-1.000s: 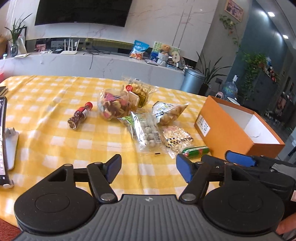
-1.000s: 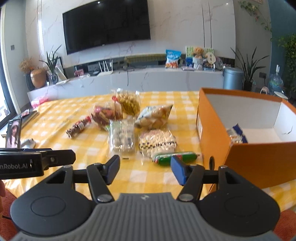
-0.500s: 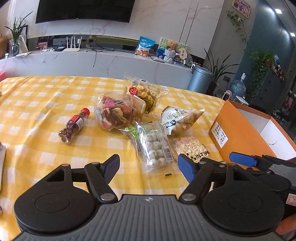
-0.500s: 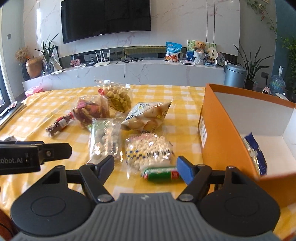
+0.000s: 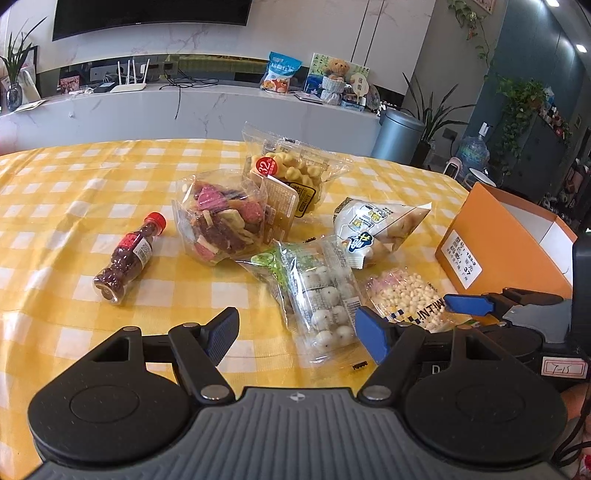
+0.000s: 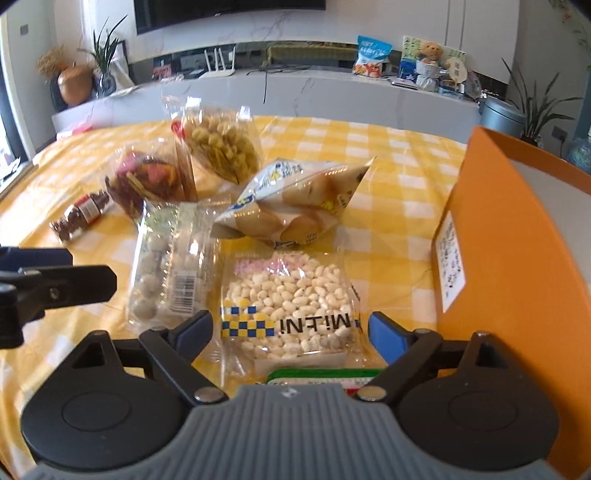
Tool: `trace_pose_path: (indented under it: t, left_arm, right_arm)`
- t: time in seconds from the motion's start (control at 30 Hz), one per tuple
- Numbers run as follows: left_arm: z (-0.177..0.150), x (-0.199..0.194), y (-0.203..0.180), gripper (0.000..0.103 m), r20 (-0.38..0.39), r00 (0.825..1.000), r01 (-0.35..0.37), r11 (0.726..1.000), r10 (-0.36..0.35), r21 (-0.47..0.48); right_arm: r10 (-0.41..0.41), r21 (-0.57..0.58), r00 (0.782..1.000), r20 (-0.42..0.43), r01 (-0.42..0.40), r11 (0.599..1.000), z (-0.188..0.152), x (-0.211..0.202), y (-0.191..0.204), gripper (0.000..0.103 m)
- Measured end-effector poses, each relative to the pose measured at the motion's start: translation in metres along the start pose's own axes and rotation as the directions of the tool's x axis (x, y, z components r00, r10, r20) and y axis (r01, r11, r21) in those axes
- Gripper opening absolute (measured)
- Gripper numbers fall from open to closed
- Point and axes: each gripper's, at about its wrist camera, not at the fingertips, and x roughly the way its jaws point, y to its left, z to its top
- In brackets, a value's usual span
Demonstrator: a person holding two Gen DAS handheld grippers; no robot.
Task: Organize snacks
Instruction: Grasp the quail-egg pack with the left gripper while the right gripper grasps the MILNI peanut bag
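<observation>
The right gripper (image 6: 290,332) had just been opening, and its blue pads (image 6: 384,334) stood wide, one on each side of the clear packet of small white puffs (image 6: 291,299) without touching it. Directly below the fingers, a green-wrapped snack (image 6: 321,374) lay partly hidden by the gripper body. The orange cardboard box (image 6: 517,258) stood just beside the right finger, near the right edge of the table.

The left gripper (image 5: 295,332) was also held wide and empty, hovering over the near end of the clear tray pack of white balls (image 5: 321,295). The right gripper's own fingertip showed in this view, beside the puff packet (image 5: 402,295).

Beyond the fingers, the remaining snacks formed a loose cluster toward the middle of the table:
- a white pillow bag of round buns (image 5: 373,229), behind the puff packet;
- a clear bag of mixed red and purple chips (image 5: 225,221), touching the tray pack;
- a clear bag of yellow twisted biscuits (image 5: 291,173), farthest back;
- a small red-capped bottle of dark pieces (image 5: 127,258), lying on its side apart to the left.

The table carried a yellow-and-white checked cloth (image 5: 74,192). Behind it ran a white marble sideboard (image 5: 221,107) bearing a router, a blue bag and a teddy bear, beneath a wall-mounted television (image 5: 147,14). A metal bin (image 5: 399,136) and potted plants stood to the right.
</observation>
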Motion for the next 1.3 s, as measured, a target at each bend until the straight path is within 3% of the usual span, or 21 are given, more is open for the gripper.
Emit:
trace_pose_path:
  t: [0.2, 0.27, 0.4, 0.63, 0.83, 1.1, 1.2, 1.3]
  left_arm:
    - [0.005, 0.007, 0.0, 0.084, -0.012, 1.0, -0.006, 1.0, 0.006, 0.026]
    - [0.006, 0.008, 0.002, 0.084, -0.015, 1.0, -0.008, 1.0, 0.008, 0.023]
    - [0.006, 0.01, 0.004, 0.084, -0.019, 1.0, -0.014, 1.0, 0.015, 0.018]
    - [0.012, 0.013, -0.012, 0.087, 0.011, 1.0, -0.004, 0.998, 0.005, -0.063]
    - [0.011, 0.031, -0.037, 0.088, -0.03, 0.996, -0.087, 0.991, 0.085, -0.098]
    - [0.006, 0.049, -0.069, 0.088, -0.034, 0.976, -0.216, 0.976, 0.215, -0.019]
    - [0.005, 0.054, -0.075, 0.094, -0.016, 0.967, -0.255, 0.967, 0.255, 0.02]
    - [0.003, 0.052, -0.074, 0.094, -0.008, 0.968, -0.249, 0.967, 0.25, 0.049]
  right_arm:
    - [0.019, 0.011, 1.0, 0.005, -0.019, 1.0, 0.003, 0.006, -0.005, 0.089]
    - [0.016, 0.011, 1.0, 0.002, -0.016, 1.0, 0.004, 0.009, -0.005, 0.083]
    - [0.006, -0.012, 1.0, -0.007, -0.006, 1.0, 0.002, 0.014, -0.002, 0.082]
    - [-0.011, -0.029, 1.0, 0.012, 0.011, 1.0, -0.001, 0.01, -0.001, 0.079]
    - [-0.029, -0.06, 0.999, 0.024, 0.03, 0.998, -0.006, 0.004, 0.003, 0.079]
    - [-0.006, -0.029, 0.999, 0.036, 0.007, 1.0, -0.013, 0.003, -0.001, 0.079]
    - [-0.005, -0.028, 0.999, 0.04, 0.006, 1.0, -0.013, 0.003, -0.001, 0.079]
    - [-0.004, -0.028, 0.999, 0.043, 0.005, 1.0, -0.014, 0.003, -0.002, 0.079]
